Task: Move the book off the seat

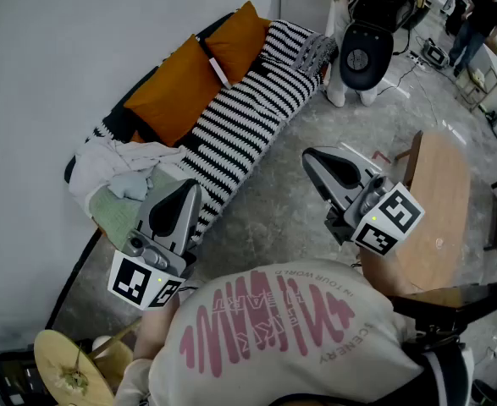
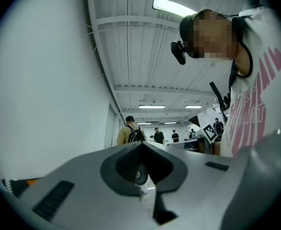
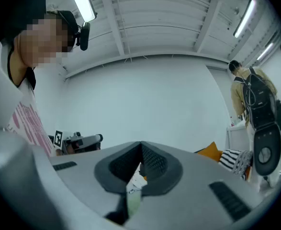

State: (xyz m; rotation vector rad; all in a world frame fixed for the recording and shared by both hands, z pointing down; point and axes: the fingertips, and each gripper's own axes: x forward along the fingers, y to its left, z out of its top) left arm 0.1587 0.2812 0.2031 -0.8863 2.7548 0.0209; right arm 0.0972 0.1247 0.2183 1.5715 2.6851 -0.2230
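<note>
work on the task had not started, as far as the views showed. what looked like the book, a thin white thing with a red edge, lay on the striped sofa, tucked between the 2 orange cushions at the back of the seat. it was too small in the head view to tell more. a heap of pale bedding filled the near end of the sofa.

the left hand-held gripper was held in the air near that end of the sofa, well apart from the book. its jaws were pressed together on nothing, as its own view showed. the right hand-held gripper hung over the bare floor between the sofa and the wooden counter, its jaws likewise pressed together and empty. neither touched anything.

all of the job was left, in my judgement. 1 hand-held gripper had to spread its jaws, reach the cushions, pinch the book by a free edge, lift it clear of the seat and set it down elsewhere, perhaps on the counter.
</note>
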